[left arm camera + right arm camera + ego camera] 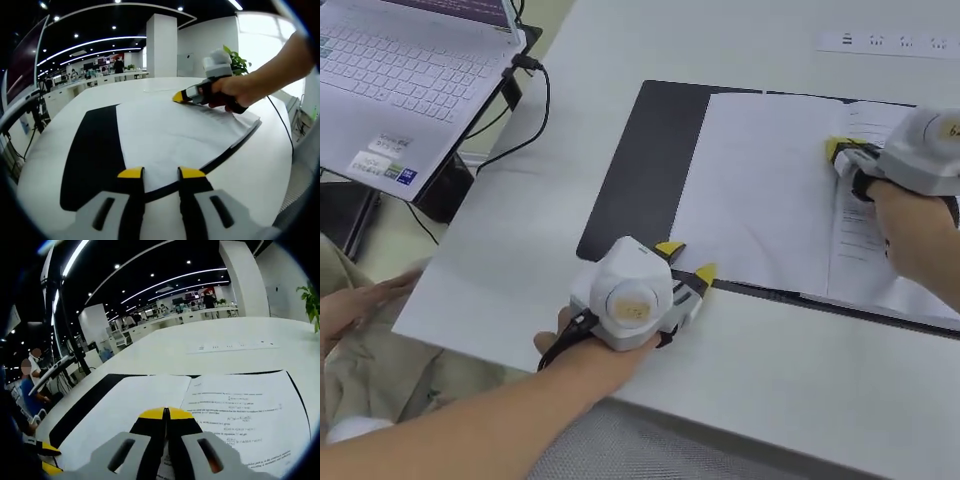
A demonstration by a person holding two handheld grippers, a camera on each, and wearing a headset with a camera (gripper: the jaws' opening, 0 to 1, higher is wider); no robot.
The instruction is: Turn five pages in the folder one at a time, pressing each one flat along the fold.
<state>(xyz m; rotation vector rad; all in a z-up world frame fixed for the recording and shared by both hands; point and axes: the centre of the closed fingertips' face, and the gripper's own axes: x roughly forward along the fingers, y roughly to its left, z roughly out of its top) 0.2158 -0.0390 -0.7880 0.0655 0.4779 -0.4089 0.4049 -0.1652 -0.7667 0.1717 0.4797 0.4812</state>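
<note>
A black folder (640, 170) lies open on the white table. A blank white page (760, 190) is turned over to the left, and a printed page (865, 235) lies on the right. My right gripper (840, 150) is shut, with its yellow tips down on the paper by the fold (187, 390). In its own view the right gripper (165, 413) has its tips together over the pages. My left gripper (685, 262) rests at the folder's front edge. In its own view the left gripper (161, 173) is open, with nothing between its fingers, and the right gripper (182, 96) shows beyond on the page.
An open laptop (400, 80) with a black cable (535, 100) stands at the table's far left corner. A white printed strip (885, 42) lies behind the folder. The table's front edge (520, 355) runs just under my left hand.
</note>
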